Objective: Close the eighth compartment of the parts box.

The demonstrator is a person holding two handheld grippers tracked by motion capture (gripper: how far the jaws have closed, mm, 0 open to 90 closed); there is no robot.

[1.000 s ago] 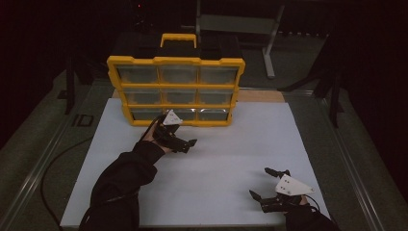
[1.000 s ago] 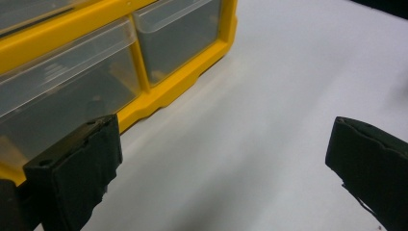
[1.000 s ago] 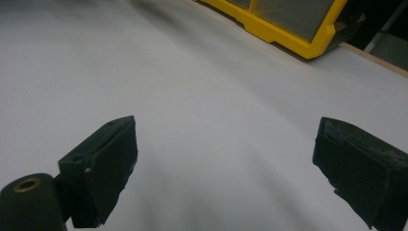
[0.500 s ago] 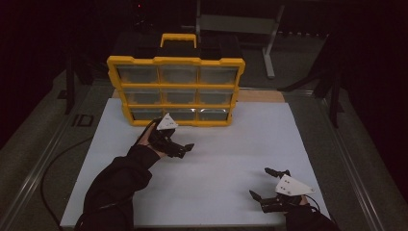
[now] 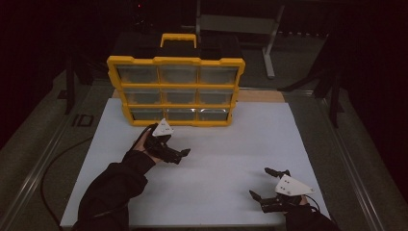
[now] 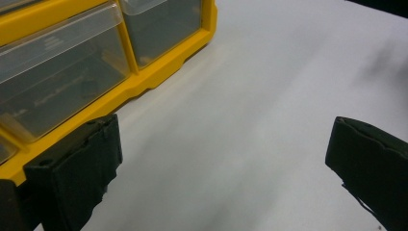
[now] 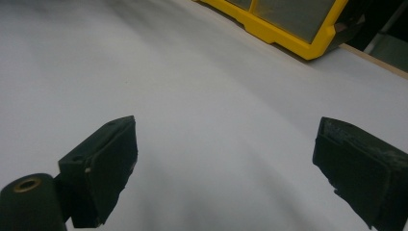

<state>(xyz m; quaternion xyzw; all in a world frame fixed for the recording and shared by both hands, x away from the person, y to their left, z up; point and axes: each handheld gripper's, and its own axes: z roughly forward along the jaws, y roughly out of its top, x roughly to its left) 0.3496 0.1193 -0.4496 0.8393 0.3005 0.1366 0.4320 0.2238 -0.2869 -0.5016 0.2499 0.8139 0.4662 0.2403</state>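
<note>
High view has the left gripper (image 5: pixel 180 155) just in front of the yellow drawer organizer (image 5: pixel 175 91) at the white table's (image 5: pixel 240 139) back edge, jaws spread wide, empty — right gripper (image 5: pixel 269 183) too, well apart, near the front edge.

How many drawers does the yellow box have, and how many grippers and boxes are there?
Yellow box: 1
Clear drawers in it: 9, in three rows of three
Grippers: 2, the left gripper and the right gripper, both open
Total: 12
</note>
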